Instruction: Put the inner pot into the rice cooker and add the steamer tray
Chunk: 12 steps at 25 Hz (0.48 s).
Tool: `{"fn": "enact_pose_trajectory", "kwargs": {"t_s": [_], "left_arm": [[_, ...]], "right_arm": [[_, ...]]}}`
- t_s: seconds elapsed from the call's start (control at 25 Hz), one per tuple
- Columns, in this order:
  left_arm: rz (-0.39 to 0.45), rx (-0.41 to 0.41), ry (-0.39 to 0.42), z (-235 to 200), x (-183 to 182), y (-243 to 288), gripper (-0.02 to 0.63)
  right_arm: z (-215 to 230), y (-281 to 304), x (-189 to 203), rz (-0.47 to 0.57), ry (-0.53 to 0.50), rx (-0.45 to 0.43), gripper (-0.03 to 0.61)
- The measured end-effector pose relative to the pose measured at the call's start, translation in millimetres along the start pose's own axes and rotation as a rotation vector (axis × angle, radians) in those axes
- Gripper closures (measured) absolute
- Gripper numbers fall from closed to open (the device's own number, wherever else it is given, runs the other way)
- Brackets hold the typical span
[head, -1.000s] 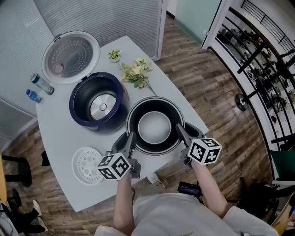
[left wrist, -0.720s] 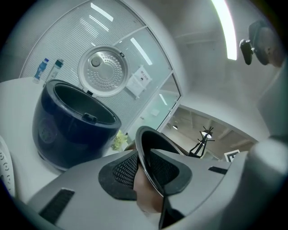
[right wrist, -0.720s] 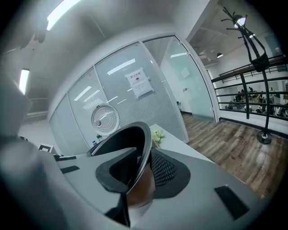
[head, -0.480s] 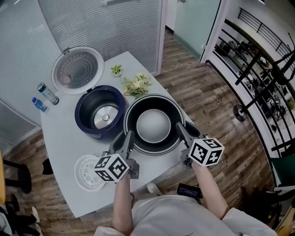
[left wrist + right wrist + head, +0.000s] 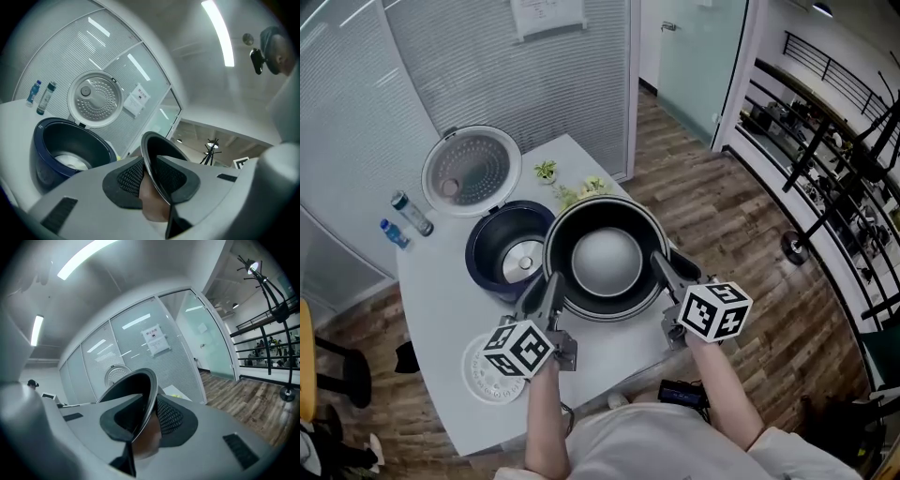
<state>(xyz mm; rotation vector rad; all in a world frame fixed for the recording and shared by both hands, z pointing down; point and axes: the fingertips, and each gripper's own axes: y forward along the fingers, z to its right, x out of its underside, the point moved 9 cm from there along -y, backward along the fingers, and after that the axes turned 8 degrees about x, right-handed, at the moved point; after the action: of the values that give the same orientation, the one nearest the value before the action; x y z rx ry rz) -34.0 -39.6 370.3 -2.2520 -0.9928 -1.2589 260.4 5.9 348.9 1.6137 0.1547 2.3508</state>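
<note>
The dark inner pot [image 5: 605, 258] with its pale bottom hangs above the white table [image 5: 441, 291], overlapping the right edge of the open navy rice cooker [image 5: 508, 253]. My left gripper [image 5: 551, 286] is shut on the pot's near-left rim, and my right gripper [image 5: 661, 267] is shut on its near-right rim. In the left gripper view the thin rim [image 5: 151, 159] runs between the meshed pads [image 5: 129, 178], with the cooker [image 5: 70, 150] behind at left. The right gripper view shows the rim [image 5: 143, 390] clamped the same way. The white steamer tray [image 5: 492, 370] lies flat near the table's front left.
The cooker's lid [image 5: 472, 167] stands open behind its body. Two bottles [image 5: 411, 214] lie at the table's left edge. A small plant [image 5: 546, 170] and a flower sprig [image 5: 581, 190] sit behind the pot. Wooden floor lies to the right, past the table edge.
Both grippers have risen with the pot held between them. The pot now looks larger and sits closer to the cooker, covering part of its right rim and the flowers.
</note>
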Motion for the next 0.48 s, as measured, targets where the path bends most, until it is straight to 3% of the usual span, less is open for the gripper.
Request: {"fn": "enact_pose_trajectory", "kwargs": {"t_s": [0.48], "left_arm": [[0.108, -0.045, 0.065, 9.1, -49.5, -27.9, 0.526]], "right_arm": [[-41.0, 14.8, -37.2, 0.044, -0.034, -0.138, 0.480]]}}
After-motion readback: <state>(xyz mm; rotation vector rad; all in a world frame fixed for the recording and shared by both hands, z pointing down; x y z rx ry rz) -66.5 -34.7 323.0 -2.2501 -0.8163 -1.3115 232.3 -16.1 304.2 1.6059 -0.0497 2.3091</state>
